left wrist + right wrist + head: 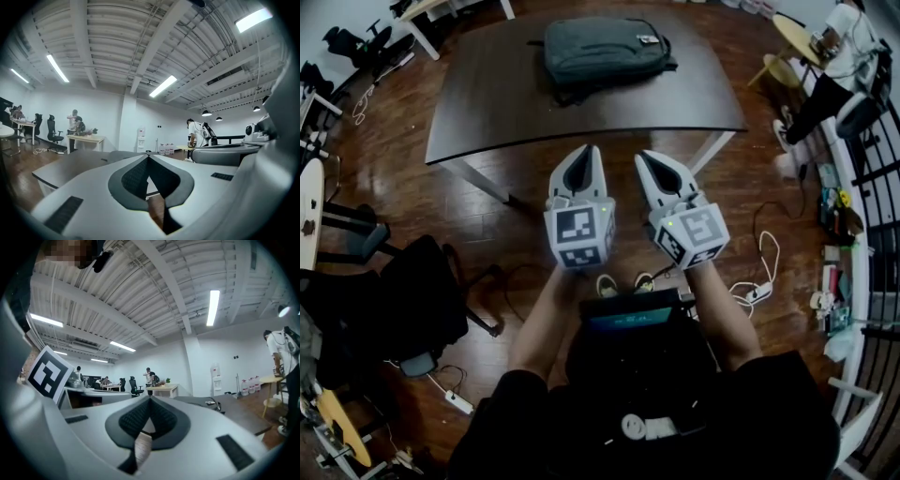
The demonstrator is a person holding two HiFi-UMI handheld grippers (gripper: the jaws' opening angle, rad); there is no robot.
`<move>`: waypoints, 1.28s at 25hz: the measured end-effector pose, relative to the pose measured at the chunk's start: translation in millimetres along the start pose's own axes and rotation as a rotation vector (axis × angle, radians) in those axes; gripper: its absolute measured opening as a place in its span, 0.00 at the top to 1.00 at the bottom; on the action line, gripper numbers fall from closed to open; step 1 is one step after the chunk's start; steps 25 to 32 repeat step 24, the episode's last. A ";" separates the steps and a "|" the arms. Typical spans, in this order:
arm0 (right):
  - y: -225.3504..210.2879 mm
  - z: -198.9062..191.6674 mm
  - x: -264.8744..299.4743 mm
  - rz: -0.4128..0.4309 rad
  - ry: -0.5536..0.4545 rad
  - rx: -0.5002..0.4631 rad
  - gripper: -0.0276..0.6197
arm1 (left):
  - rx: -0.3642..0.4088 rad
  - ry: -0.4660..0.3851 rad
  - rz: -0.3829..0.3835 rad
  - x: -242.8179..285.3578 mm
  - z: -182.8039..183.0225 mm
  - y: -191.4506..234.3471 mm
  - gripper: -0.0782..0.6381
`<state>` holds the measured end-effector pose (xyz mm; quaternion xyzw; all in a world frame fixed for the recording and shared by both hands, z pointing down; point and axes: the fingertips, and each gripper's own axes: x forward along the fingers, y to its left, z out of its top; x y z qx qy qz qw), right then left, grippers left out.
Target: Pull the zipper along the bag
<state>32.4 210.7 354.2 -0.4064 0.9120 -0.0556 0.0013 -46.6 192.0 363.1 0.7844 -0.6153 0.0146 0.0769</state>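
A grey backpack (600, 52) lies flat on the far part of a dark table (487, 103). Both grippers hang side by side over the floor, just short of the table's near edge, pointing at the bag. Neither touches it. My left gripper (584, 152) is shut with nothing between its jaws. So is my right gripper (645, 157), just to its right. In the left gripper view the closed tips (148, 157) point at the table, with the bag (126, 153) low behind them. The right gripper view shows its jaws (150, 399) shut and the bag (197, 401) to the right.
Office chairs (422, 291) stand on the wooden floor at the left. Cables and a power strip (757, 291) lie on the floor at the right. A seated person (834, 66) and a small round table are at the far right. White table legs (483, 183) stand below the near edge.
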 end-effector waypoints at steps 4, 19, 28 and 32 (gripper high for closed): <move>-11.2 -1.6 -13.4 -0.020 -0.010 0.036 0.95 | 0.007 0.008 0.015 -4.7 -3.1 -11.1 0.89; -38.9 10.5 -42.8 -0.017 -0.052 0.068 0.95 | 0.033 0.013 0.010 0.4 1.9 -55.8 0.89; -44.7 11.5 -43.8 -0.003 -0.051 0.063 0.95 | 0.041 0.012 0.013 5.0 1.9 -60.8 0.89; -44.7 11.5 -43.8 -0.003 -0.051 0.063 0.95 | 0.041 0.012 0.013 5.0 1.9 -60.8 0.89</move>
